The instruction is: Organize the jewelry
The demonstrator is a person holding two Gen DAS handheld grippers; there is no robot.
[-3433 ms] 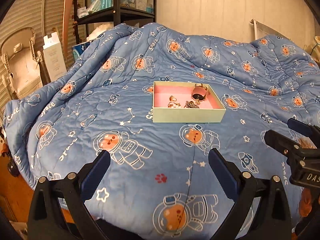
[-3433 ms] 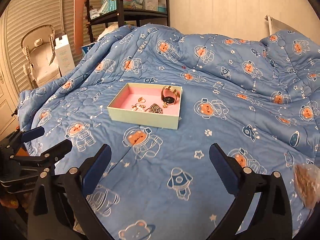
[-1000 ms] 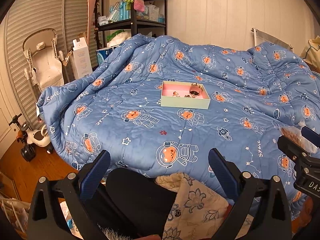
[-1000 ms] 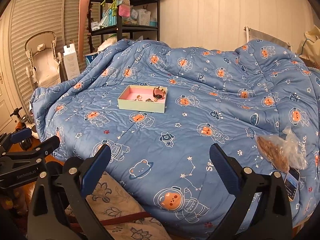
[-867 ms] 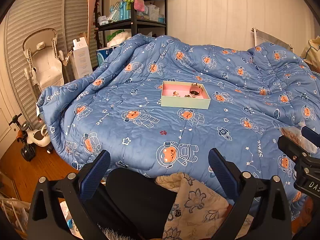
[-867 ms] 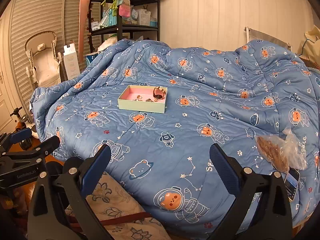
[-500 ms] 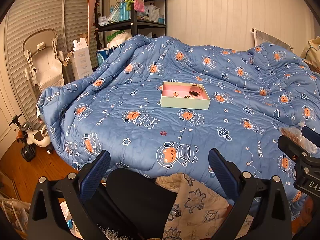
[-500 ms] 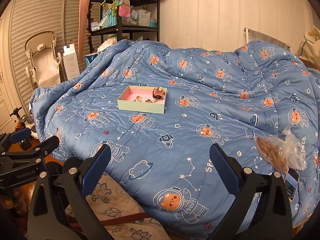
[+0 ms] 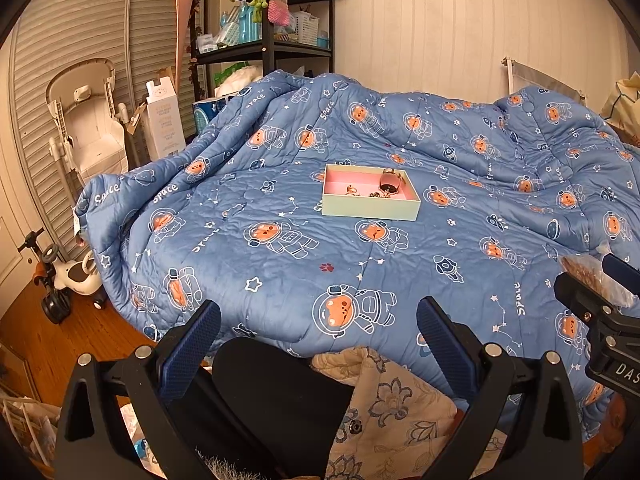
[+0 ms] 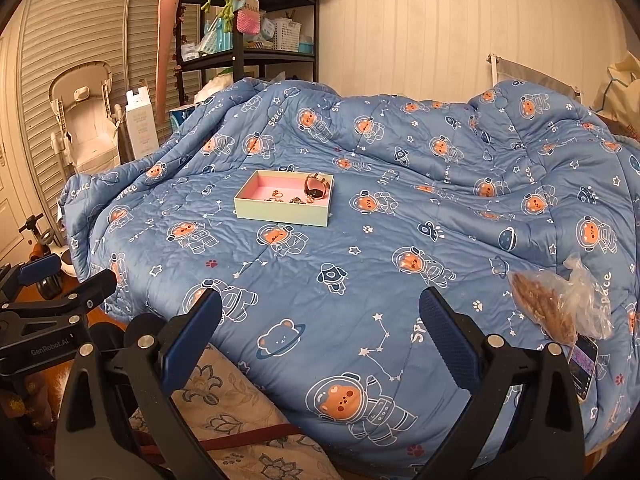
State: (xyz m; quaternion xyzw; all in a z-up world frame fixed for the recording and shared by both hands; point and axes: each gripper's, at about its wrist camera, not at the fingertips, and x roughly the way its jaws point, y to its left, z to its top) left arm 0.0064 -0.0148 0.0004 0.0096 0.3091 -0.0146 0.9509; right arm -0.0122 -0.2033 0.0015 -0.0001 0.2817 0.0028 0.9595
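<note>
In the left wrist view, the left gripper [image 9: 318, 332] sits at the bottom of the frame, its tongs spread wide and holding nothing, well apart from the box [image 9: 370, 197] just above centre on the quilt [image 9: 280, 264]. The jewelry [image 9: 372, 192] lies bunched in the box's pink tray, probably gathered there for keeping.

In the right wrist view, the right gripper [image 10: 320, 324] at the bottom is likewise wide and empty. The box [image 10: 285, 197] rests left of centre; a plastic bag [image 10: 560, 304] lies at right.
</note>
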